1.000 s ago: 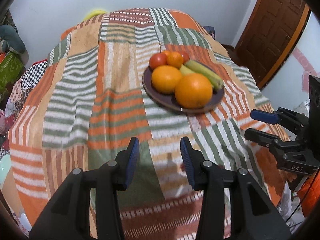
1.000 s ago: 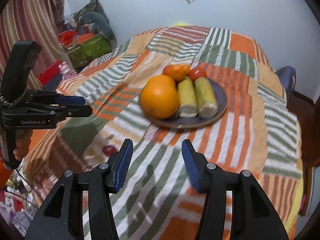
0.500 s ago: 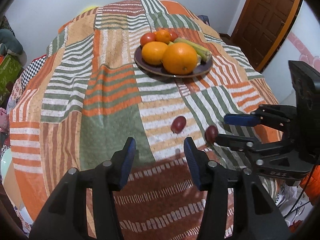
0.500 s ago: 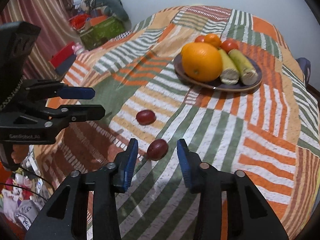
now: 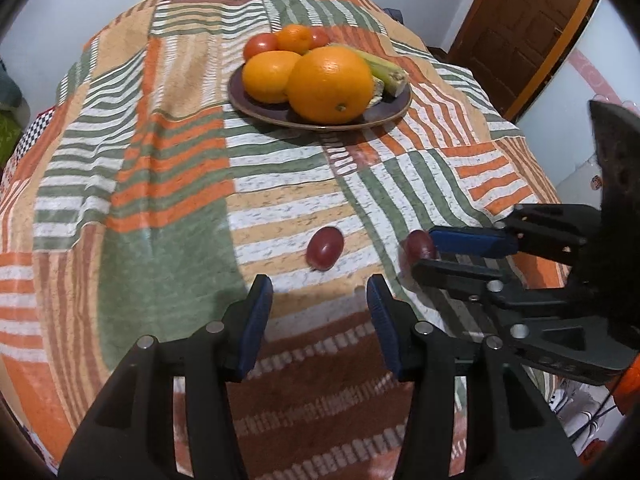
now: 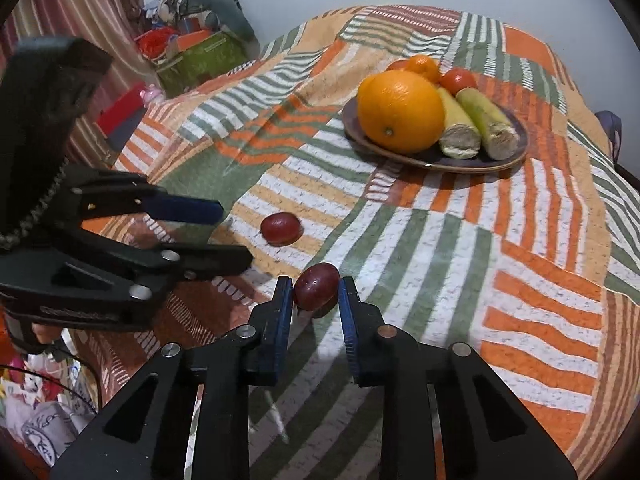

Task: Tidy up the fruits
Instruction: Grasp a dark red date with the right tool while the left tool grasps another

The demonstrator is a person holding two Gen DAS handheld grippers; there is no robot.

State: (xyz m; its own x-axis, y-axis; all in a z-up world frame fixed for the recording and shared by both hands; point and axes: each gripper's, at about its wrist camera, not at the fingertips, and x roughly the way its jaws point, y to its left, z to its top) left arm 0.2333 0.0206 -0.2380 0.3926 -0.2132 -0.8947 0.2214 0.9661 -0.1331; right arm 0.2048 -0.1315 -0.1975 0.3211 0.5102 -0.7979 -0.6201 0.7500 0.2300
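Two dark red grapes lie on the striped patchwork cloth. My right gripper (image 6: 314,296) has its jaws closed in around the near grape (image 6: 317,286), pads at both sides of it; it also shows in the left wrist view (image 5: 418,245) at the right gripper's tips (image 5: 424,254). The other grape (image 5: 325,249) lies just ahead of my open, empty left gripper (image 5: 320,300), and shows in the right wrist view (image 6: 281,228). A dark plate (image 5: 396,110) further back holds two oranges, small tomatoes, a tangerine and two corn pieces.
The cloth (image 5: 160,160) covers a rounded table that drops off at all sides. A brown door (image 5: 520,28) stands at the right. A green box and clutter (image 6: 192,56) sit on the floor at the left.
Both grippers have moved closer to the grapes. My right gripper's jaws have narrowed around the near grape. My left gripper stays open and now faces the other grape.
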